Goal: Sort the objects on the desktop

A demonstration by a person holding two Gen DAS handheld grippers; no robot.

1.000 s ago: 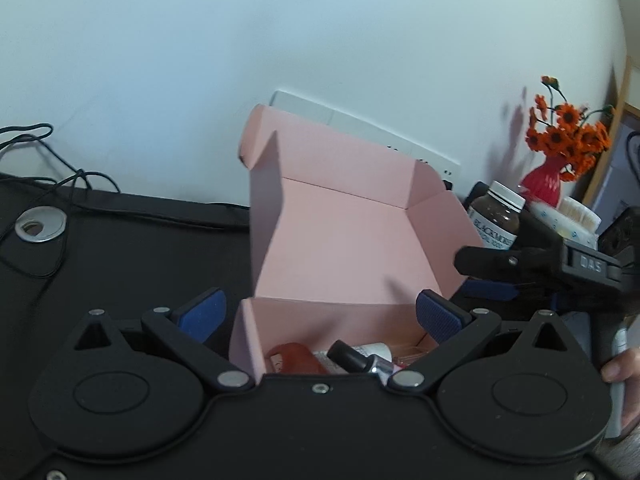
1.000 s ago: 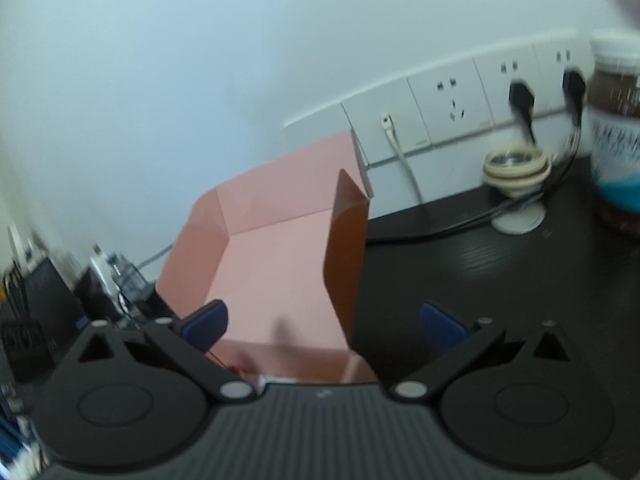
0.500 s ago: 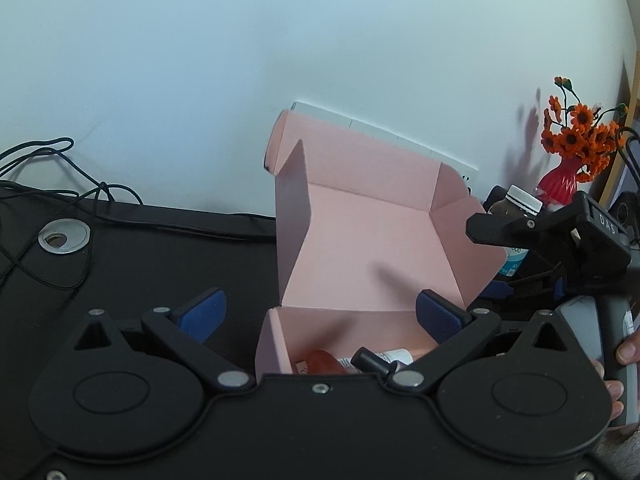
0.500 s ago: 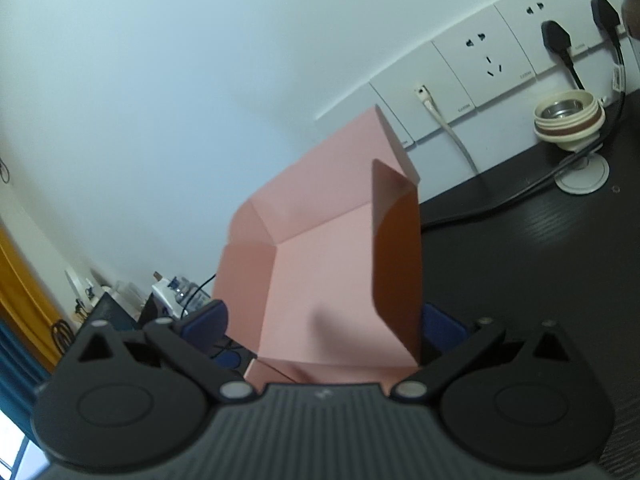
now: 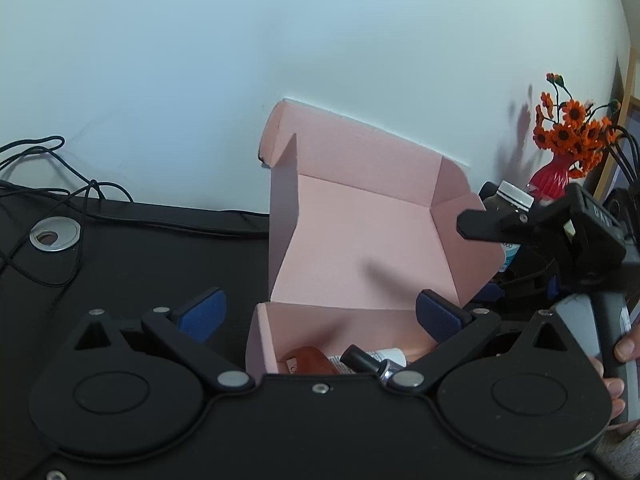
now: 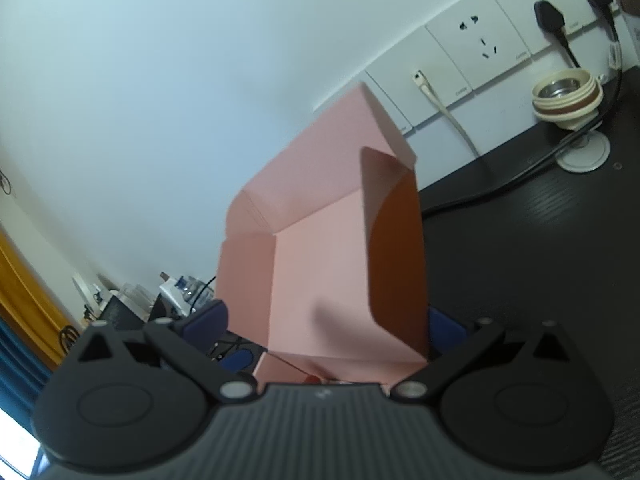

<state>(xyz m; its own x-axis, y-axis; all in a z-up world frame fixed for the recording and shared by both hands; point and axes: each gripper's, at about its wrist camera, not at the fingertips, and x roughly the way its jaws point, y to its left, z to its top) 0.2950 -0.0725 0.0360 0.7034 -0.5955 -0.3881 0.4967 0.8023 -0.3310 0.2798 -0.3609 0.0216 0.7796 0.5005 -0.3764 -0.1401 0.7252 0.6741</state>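
The pink box [image 5: 360,240] stands on the black desk [image 5: 140,264] with its lid upright against the wall, between my left tongs [image 5: 320,312] and right tongs [image 6: 326,322], both spread wide and holding nothing. It looks like thin, light card that would buckle under a pinch, so I judge a lid side flap [image 6: 394,248] the best hold. Inside lie a dark-capped little bottle [image 5: 366,360] (glassy, likely slippery), a white tube [image 5: 384,356] and something reddish [image 5: 308,364], all half hidden by my tongs' body.
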